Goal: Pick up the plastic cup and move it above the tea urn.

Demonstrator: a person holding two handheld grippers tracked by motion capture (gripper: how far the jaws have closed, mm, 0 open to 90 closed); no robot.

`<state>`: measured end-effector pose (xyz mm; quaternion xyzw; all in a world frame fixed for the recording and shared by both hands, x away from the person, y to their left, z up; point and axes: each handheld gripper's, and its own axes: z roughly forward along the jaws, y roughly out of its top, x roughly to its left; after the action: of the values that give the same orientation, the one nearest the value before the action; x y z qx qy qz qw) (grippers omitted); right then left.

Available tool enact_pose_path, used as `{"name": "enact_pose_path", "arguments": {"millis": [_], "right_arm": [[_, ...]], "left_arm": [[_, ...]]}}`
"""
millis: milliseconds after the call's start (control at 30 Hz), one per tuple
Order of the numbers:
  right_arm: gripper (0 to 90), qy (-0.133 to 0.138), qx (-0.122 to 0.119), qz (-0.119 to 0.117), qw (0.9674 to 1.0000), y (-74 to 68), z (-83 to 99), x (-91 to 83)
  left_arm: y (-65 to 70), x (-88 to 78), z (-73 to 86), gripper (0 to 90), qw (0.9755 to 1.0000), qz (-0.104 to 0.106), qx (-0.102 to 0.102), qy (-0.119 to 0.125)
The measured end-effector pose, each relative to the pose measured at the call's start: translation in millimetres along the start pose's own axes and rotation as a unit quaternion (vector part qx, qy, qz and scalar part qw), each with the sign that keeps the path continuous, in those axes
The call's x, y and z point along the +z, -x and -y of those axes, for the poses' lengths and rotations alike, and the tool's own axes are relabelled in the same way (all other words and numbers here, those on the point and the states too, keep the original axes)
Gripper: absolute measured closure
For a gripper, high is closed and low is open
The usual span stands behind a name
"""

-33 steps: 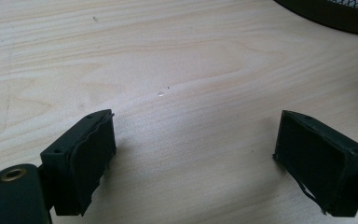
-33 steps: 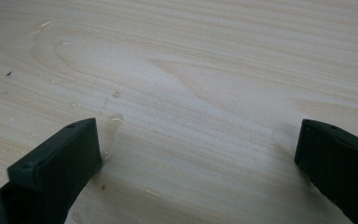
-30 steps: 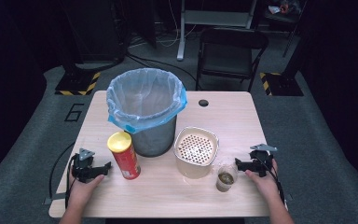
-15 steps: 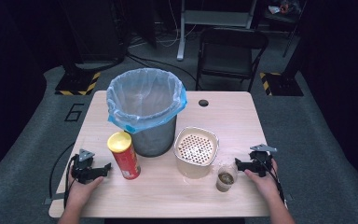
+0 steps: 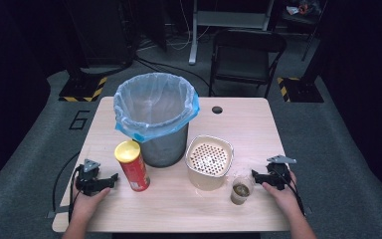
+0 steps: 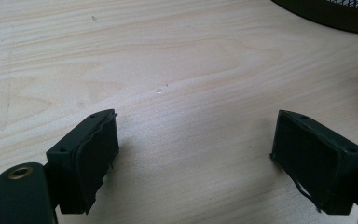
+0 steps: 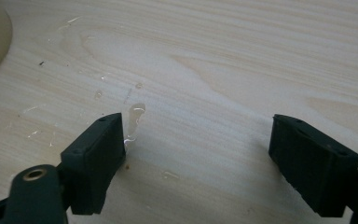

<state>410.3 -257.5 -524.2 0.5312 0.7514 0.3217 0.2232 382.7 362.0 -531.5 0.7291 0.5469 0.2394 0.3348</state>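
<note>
My left gripper [image 5: 113, 178] rests on the wooden table [image 5: 179, 211] at the front left, pointing right toward a red chips can with a yellow lid [image 5: 132, 165]. In the left gripper view its jaws [image 6: 196, 135] stand wide apart over bare wood, open. My right gripper [image 5: 254, 176] lies at the front right, pointing left at a small clear cup of brown liquid [image 5: 241, 190]. Its jaws [image 7: 198, 135] have just been closing a little, are still far apart, and have nothing between them.
A grey bin with a blue liner [image 5: 155, 117] stands mid-table, with a beige perforated container [image 5: 209, 162] to its right. Water droplets [image 7: 133, 116] lie on the wood by my right gripper's left jaw. A black chair [image 5: 246, 57] stands behind the table.
</note>
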Motion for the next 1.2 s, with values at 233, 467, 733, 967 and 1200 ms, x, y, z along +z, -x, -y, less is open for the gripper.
{"name": "enact_pose_path", "arguments": {"millis": [233,467,733,967,1200], "right_arm": [[42.9,-0.017,-0.009,0.005,0.9998,1.2,-10.3,-13.2],[49.5,-0.004,-0.024,-0.037,0.999,-4.1,-35.9,-33.2],[63.2,0.033,-0.046,-0.065,0.9963,-17.8,-67.2,-52.6],[67.7,0.062,-0.046,-0.106,0.9913,-34.3,-89.3,-63.5],[63.2,0.066,-0.059,-0.14,0.9862,-51.4,-111.0,-63.1]], "left_arm": [[0.3,-0.1,0.0,14.1,1.0,0.0,0.0,-0.002],[0.3,-0.1,0.0,14.1,1.0,0.0,0.0,-0.001],[0.2,-0.2,0.0,14.1,1.0,-0.001,0.001,-0.002],[0.2,-0.3,-0.1,14.1,1.0,-0.001,0.001,-0.002],[0.3,-0.4,-0.1,14.1,1.0,-0.002,0.001,-0.003]]}}
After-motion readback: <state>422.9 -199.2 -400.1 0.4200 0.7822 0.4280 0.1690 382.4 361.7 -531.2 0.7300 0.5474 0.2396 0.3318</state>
